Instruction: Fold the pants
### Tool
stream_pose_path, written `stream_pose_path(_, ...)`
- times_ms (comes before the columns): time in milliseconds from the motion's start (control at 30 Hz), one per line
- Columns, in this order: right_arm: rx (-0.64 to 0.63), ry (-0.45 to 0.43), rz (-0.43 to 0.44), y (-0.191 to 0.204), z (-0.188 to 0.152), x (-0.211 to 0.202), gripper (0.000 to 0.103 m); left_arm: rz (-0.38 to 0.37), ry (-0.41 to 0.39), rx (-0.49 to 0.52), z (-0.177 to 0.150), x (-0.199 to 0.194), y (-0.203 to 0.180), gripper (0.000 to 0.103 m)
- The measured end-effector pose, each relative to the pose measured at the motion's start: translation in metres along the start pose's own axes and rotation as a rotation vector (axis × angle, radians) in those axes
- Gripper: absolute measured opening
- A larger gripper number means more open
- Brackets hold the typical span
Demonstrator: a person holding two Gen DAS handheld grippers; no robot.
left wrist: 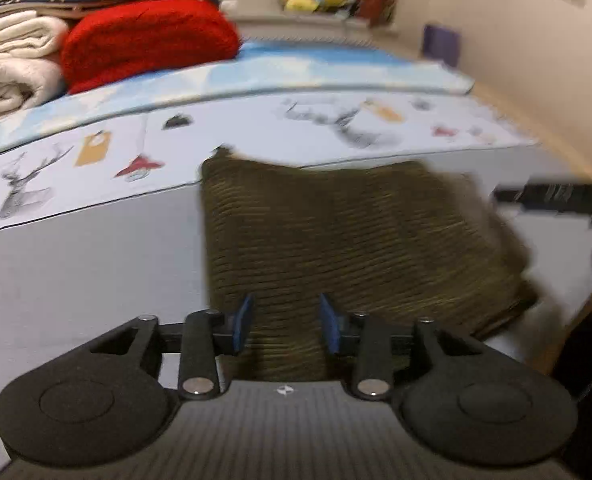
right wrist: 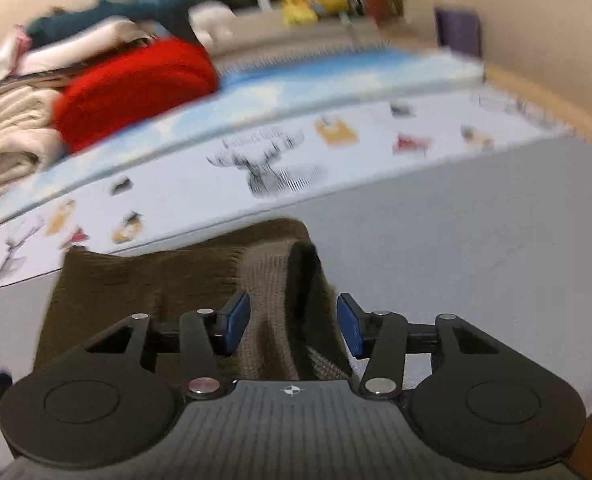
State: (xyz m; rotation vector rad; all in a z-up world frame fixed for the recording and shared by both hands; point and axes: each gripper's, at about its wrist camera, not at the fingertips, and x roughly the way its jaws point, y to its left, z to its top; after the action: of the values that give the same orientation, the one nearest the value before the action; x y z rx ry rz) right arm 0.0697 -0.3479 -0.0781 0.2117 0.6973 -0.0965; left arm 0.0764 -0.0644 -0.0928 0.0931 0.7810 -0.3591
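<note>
On bench (left wrist: 75,260), folded pants (left wrist: 356,240) lie blurred; no legible writing. Left claw (left wrist: 285,320) and right claw (right wrist: 293,324) both gape, gripping nothing; pants' near edge is hidden.

free: grey tabletop (right wrist: 476,240) right | blocked: laundry pile (left wrist: 95,40) far-left

No readable text, labels, brands or numbers in either view. Only sign: a small white round crosshair mark on the ribbed grey body of each gripper, centred just behind the jaws, on the left gripper (left wrist: 285,320) and the right gripper (right wrist: 293,322). The printed sheet (left wrist: 255,128) beyond the tongs carries pictures only (deer, tags); any lettering there is too blurred to read.
</note>
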Motion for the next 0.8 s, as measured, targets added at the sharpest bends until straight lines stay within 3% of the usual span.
stream_pose_path(67, -0.096, 0.119, -0.043, 0.008, -0.025, 0.007, 0.052, -0.027, 0.131, 0.072, -0.019, 0.025, -0.013, 0.046)
stream_pose_path(100, -0.1, 0.169, -0.043, 0.005, -0.037, 0.013, 0.054, -0.002, 0.091, 0.143, -0.028, 0.025, -0.021, 0.046)
stream_pose_path(167, -0.018, 0.142, -0.05, -0.001, -0.038, 0.001, 0.059, 0.058, 0.073, 0.218, -0.022, 0.015, -0.037, 0.046)
stream_pose_path(200, 0.0, 0.128, -0.055, -0.001, -0.035, -0.007, 0.059, 0.059, 0.065, 0.19, -0.016, 0.007, -0.039, 0.049)
stream_pose_path(300, -0.007, 0.041, -0.084, 0.006, -0.042, -0.039, 0.063, 0.067, -0.001, 0.055, -0.011, -0.023, -0.04, 0.088)
stream_pose_path(433, -0.041, 0.035, -0.027, 0.024, -0.057, -0.071, 0.071, 0.139, -0.017, -0.018, -0.021, -0.057, -0.056, 0.101)
stream_pose_path(567, -0.066, -0.02, -0.015, 0.036, -0.063, -0.113, 0.087, 0.214, -0.036, -0.08, -0.034, -0.096, -0.067, 0.102)
stream_pose_path(700, -0.023, -0.08, -0.017, 0.035, -0.072, -0.164, 0.096, 0.242, -0.08, -0.121, -0.047, -0.134, -0.077, 0.102)
stream_pose_path(800, -0.013, -0.112, -0.002, 0.032, -0.073, -0.178, 0.101, 0.173, -0.073, -0.09, -0.05, -0.133, -0.079, 0.102)
